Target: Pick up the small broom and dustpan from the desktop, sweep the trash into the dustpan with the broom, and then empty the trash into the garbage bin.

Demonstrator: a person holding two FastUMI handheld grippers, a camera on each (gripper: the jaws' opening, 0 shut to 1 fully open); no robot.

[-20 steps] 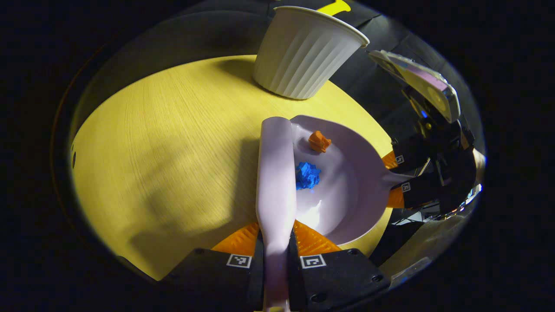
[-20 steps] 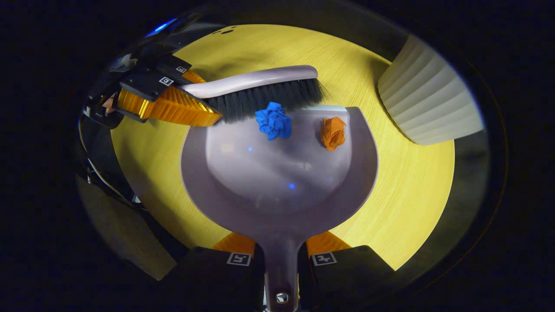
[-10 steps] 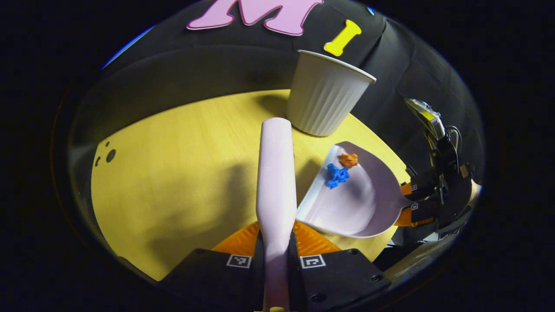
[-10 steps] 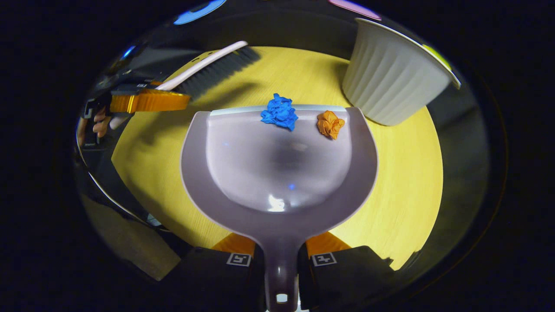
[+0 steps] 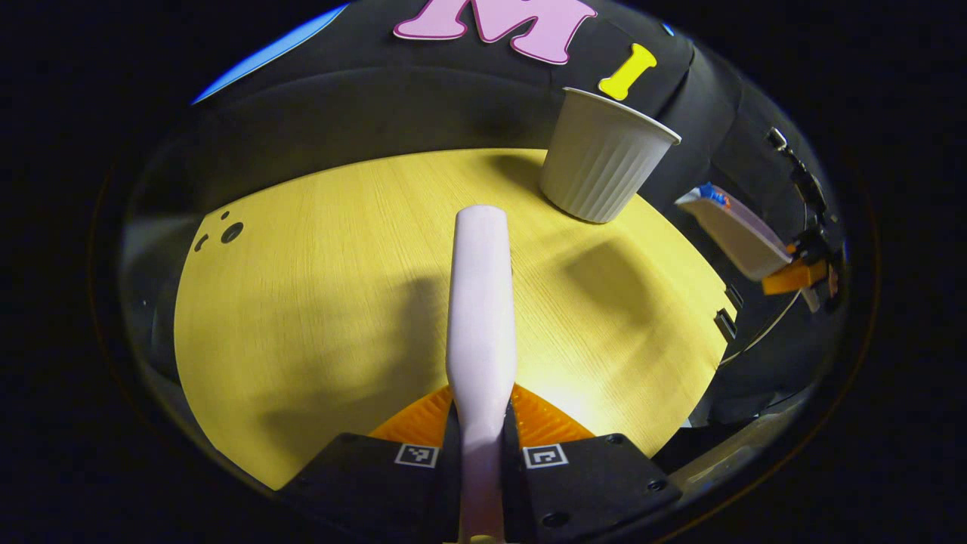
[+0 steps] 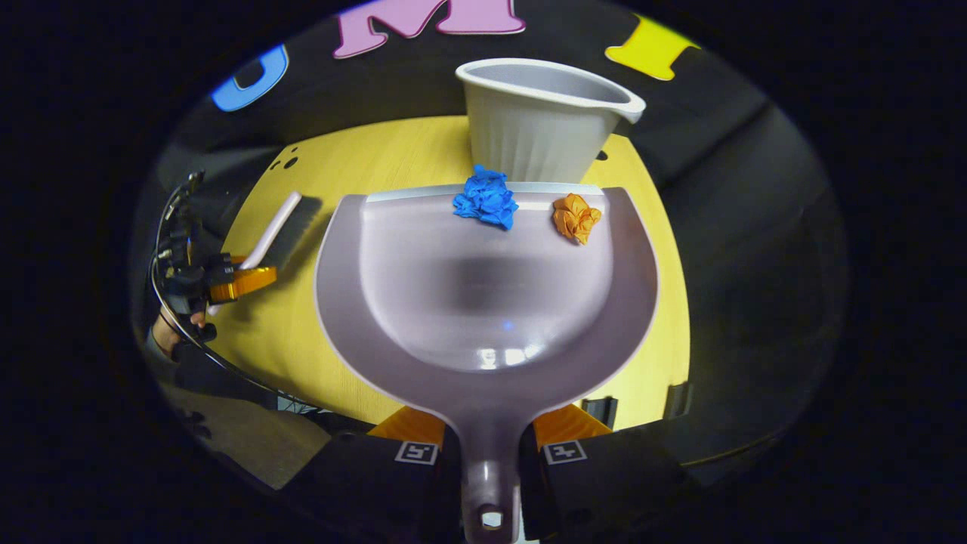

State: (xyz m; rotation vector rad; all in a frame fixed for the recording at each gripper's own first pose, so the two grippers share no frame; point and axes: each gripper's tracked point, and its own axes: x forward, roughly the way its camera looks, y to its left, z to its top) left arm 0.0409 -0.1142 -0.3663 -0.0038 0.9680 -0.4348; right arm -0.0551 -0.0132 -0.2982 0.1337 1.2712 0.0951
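Note:
My left gripper [image 5: 481, 431] is shut on the pale broom [image 5: 481, 302], whose back runs forward above the yellow desktop [image 5: 317, 287]. In the right gripper view my right gripper [image 6: 489, 446] is shut on the handle of the grey dustpan [image 6: 483, 302], held in the air. A blue paper ball [image 6: 485, 199] and an orange paper ball [image 6: 576, 217] lie at the pan's front lip, just before the white ribbed bin [image 6: 540, 128]. The left gripper view shows the bin [image 5: 604, 162] at the desk's far right, with the raised dustpan [image 5: 736, 234] to its right. The broom [image 6: 273, 230] shows far left in the right gripper view.
The black cloth wall stands behind the desk. Small round holes [image 5: 227, 230] sit in the desktop's far left part. A hand [image 6: 177, 332] holds the left gripper at the desk's left edge. Slots [image 5: 724, 321] show at the desk's right edge.
The dustpan has risen off the desk with both paper balls and come up toward the bin. The broom has drawn back to the left, away from the pan.

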